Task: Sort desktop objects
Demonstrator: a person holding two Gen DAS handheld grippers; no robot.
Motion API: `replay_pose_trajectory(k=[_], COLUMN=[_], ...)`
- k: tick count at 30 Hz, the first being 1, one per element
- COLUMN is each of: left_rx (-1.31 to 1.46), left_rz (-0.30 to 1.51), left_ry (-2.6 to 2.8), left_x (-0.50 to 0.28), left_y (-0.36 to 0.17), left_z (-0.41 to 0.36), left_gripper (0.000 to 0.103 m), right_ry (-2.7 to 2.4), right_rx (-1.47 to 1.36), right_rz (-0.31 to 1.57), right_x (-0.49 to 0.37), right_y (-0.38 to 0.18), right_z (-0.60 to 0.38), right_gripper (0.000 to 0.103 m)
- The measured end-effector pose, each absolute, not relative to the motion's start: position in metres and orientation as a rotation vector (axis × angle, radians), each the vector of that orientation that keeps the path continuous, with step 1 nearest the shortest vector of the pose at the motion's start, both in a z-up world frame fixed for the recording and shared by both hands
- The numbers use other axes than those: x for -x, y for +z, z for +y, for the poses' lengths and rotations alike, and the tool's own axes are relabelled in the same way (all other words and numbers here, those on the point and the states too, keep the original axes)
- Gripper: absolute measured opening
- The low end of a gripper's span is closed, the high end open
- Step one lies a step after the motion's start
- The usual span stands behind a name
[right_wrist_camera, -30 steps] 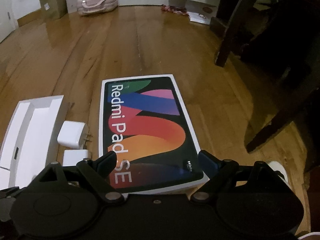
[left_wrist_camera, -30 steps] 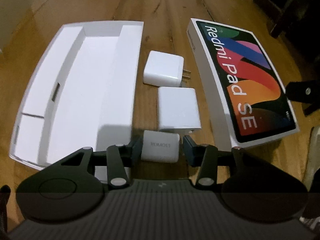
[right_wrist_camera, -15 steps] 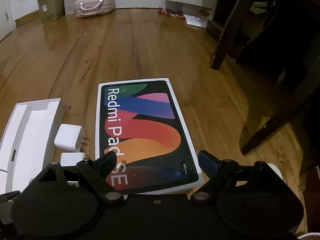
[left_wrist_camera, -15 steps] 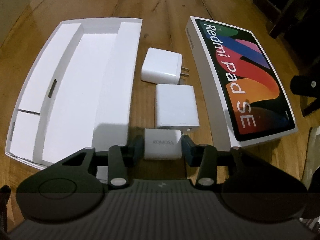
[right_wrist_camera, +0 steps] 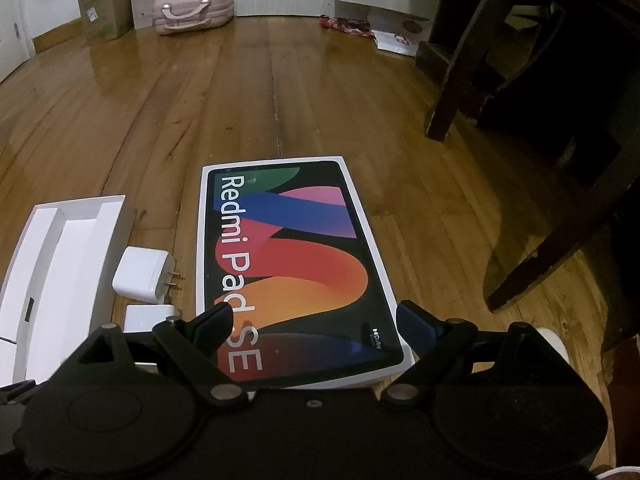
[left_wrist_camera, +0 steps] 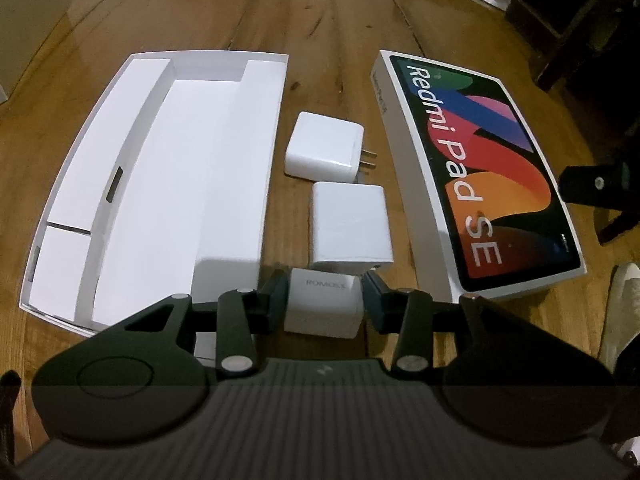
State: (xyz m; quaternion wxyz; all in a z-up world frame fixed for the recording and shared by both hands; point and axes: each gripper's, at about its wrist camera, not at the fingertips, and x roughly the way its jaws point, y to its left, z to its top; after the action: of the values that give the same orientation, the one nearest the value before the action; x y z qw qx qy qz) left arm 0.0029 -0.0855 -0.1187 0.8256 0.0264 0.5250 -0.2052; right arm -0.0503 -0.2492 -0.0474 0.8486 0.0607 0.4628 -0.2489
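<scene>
Fingers of our left gripper [left_wrist_camera: 325,300] clench the small white ROMOSS charger [left_wrist_camera: 324,307], its long axis running across between them, just above the wooden floor [left_wrist_camera: 332,16]. Two chargers [left_wrist_camera: 350,234] lie ahead, between tray [left_wrist_camera: 208,58] and Redmi box [right_wrist_camera: 288,272]. Our right gripper [right_wrist_camera: 314,326] gapes over that box.

Narrow lane of chargers between two boxes

The open white tray box [left_wrist_camera: 160,184] on one side and the Redmi Pad SE box [left_wrist_camera: 480,168] on the other hem in a floor strip filled by the pronged charger [left_wrist_camera: 324,150], the middle charger [left_wrist_camera: 350,230] and the ROMOSS charger [left_wrist_camera: 324,306]. Beyond them the wooden floor [right_wrist_camera: 280,92] lies open; dark furniture legs [right_wrist_camera: 452,92] block the right.
</scene>
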Motion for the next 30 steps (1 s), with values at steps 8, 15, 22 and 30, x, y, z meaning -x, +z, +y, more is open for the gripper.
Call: replay_pose_trajectory(k=[8, 15, 22, 30], left_rx=[-0.062, -0.07, -0.052, -0.025], left_rz=[1.118, 1.118, 1.102, 1.076], left_ry=[-0.447, -0.447, -0.437, -0.434], left_x=[-0.001, 0.0, -0.001, -0.003], left_y=[-0.122, -0.122, -0.115, -0.101], left_z=[-0.088, -0.088, -0.083, -0.075], left_gripper=[0.041, 0.041, 0.041, 0.041], right_ry=[-0.513, -0.511, -0.516, -0.518], right_rx=[-0.112, -0.108, -0.114, -0.127], right_rz=[0.985, 0.992, 0.99, 0.989], right_x=[0.048, 0.047, 0.047, 0.047], right_y=[-0.05, -0.05, -0.05, -0.051], right_z=[-0.245, -0.244, -0.246, -0.249], right_gripper=[0.092, 0.092, 0.092, 0.092])
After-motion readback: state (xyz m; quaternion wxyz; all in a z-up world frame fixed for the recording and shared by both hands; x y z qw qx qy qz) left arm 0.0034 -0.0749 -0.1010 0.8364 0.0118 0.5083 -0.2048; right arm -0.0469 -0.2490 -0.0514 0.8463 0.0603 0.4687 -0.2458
